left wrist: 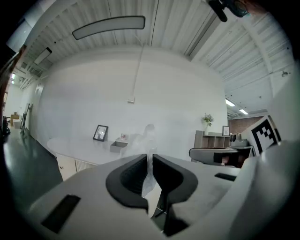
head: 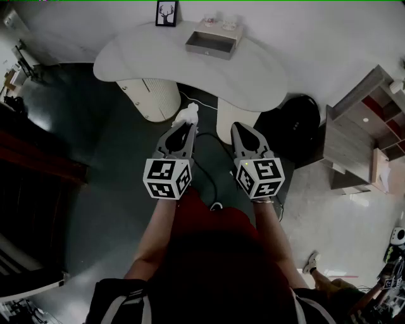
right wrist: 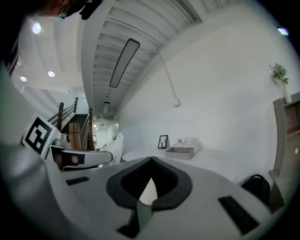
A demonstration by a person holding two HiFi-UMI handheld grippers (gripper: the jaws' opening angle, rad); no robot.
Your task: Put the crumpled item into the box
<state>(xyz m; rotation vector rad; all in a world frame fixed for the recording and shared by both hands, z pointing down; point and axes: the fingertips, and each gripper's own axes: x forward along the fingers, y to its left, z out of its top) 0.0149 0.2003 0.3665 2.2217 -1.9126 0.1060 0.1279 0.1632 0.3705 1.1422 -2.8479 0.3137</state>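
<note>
A white crumpled item sticks out from the tips of my left gripper, which is shut on it; in the left gripper view the crumpled item rises between the dark pads of that gripper. My right gripper is held beside it, shut and empty, its tips meeting in the right gripper view. The open grey box stands at the far side of a white curved table, well ahead of both grippers. The same box shows in both gripper views.
A framed picture and small cups sit behind the box. The table rests on white pedestals. A black round object and a wooden shelf unit stand to the right. A cable trails on the dark floor.
</note>
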